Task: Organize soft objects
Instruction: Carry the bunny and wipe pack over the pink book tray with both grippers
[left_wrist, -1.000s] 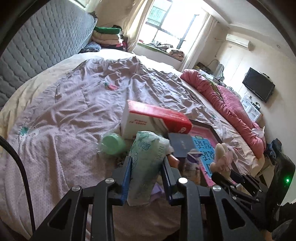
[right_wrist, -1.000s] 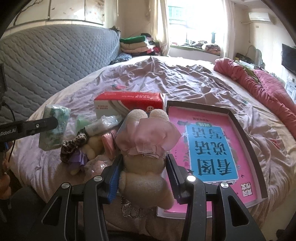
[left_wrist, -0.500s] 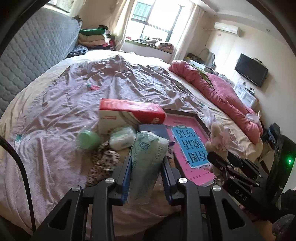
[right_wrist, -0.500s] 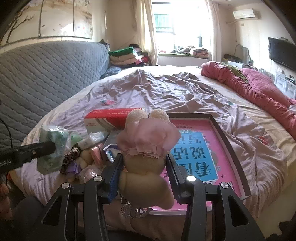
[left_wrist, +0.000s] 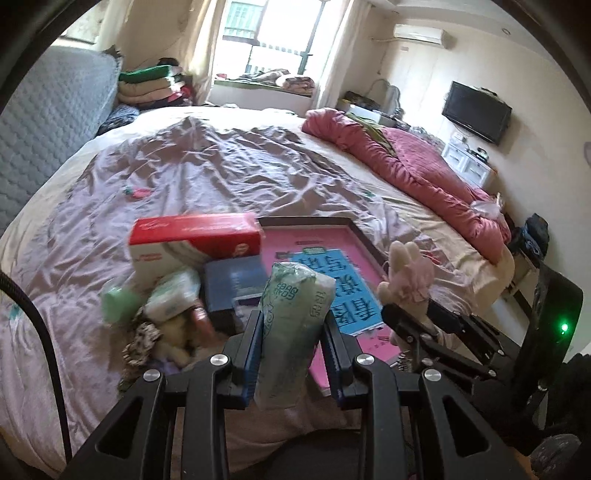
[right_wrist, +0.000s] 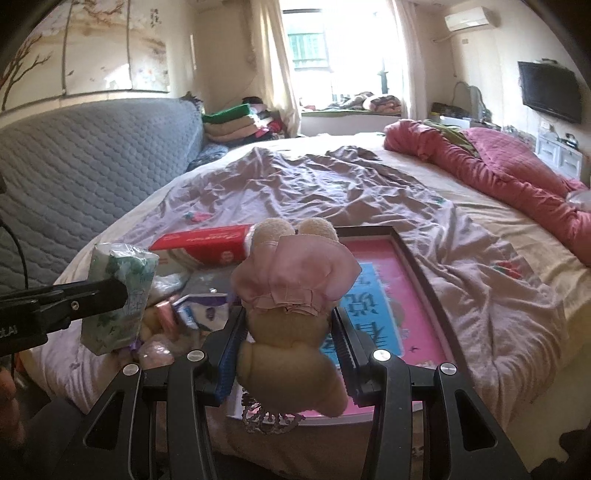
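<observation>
Left tongs (left_wrist: 291, 343): clamped on a green-printed tissue pack (left_wrist: 291, 325), held upright above the near edge of the bed (left_wrist: 221, 166). Right tongs (right_wrist: 288, 343): clamped on a beige plush toy (right_wrist: 291, 332) in a pink dress, held above the near corner of the pink framed board (right_wrist: 402, 291). On the bed, left of the board: a red-and-white box (left_wrist: 192, 240), a dark blue booklet (left_wrist: 232, 284), a white wipes packet (left_wrist: 171, 293), a green round item (left_wrist: 120, 302) and small soft items, heaped and touching.
</observation>
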